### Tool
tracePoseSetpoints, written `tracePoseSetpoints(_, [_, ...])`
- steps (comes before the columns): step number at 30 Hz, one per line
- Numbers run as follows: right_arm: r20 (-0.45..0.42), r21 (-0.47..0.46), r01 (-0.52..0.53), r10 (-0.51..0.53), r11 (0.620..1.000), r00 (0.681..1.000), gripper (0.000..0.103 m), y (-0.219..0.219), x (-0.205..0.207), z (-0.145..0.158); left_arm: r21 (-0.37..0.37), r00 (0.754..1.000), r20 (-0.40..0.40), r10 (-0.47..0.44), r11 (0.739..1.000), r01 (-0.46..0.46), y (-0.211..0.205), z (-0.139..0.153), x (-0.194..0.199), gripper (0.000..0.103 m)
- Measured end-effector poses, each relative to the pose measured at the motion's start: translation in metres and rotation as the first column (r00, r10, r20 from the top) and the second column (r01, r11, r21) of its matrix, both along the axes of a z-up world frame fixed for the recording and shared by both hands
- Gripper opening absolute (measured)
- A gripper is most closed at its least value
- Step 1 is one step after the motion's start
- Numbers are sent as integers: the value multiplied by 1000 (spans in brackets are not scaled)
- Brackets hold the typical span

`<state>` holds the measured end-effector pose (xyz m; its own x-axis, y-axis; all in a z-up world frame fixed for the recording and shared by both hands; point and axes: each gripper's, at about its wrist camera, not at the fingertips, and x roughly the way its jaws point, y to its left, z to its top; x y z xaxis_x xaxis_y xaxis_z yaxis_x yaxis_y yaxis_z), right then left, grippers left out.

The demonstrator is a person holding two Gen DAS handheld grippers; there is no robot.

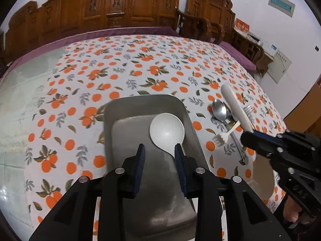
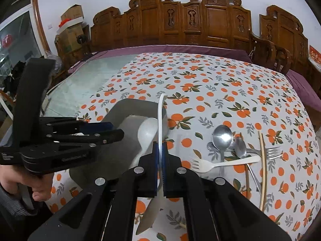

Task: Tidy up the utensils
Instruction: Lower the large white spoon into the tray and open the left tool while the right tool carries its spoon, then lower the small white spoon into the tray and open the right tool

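Left gripper (image 1: 159, 152) hangs over the metal tray (image 1: 128, 108) with jaws apart — a white ladle (image 1: 167, 131) lies inside — while the right gripper (image 2: 159, 146) clamps a white utensil handle (image 2: 160, 116) above the orange-print tablecloth (image 2: 220, 92).

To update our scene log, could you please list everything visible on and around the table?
tray: one, grey metal, on the tablecloth.
white spoon: one, in the tray.
knife: one, white handle, gripped by the right tool.
metal spoons: at least two, silver, right of the tray.
metal fork: one, silver, beside the spoons.
plastic fork: one, white, across the spoons.
chopsticks: wooden, count unclear, by the forks.
tablecloth: one, white with oranges.
carved chairs: brown wood, behind the table.
left tool: black, open, over the tray.
right tool: black, shut on the knife.
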<state>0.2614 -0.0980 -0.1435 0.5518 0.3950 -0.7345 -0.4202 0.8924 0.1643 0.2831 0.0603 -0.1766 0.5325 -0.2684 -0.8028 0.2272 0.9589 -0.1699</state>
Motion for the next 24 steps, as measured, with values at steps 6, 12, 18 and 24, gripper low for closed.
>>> tracePoseSetpoints(6, [-25,51,-35,36,998,999,4,28,8,-10,5,997,44,65,998,-65,26,17,-10,28])
tracePoseSetpoints(12, [-56,62,-52,56,997,997,4,57,13,-23,23,991,62,121,992,-123,47,22,-14,33])
tracePoseSetpoints(18, [-75,58,-59,63,997,995,5,67,17,-31,12,983,71,171,985,-173,64,26,-14,34])
tracePoseSetpoints(24, [-66,47,-76,79,996,995,6,59,13,-29,13,981,75,178,984,-180,66,27,-14,36])
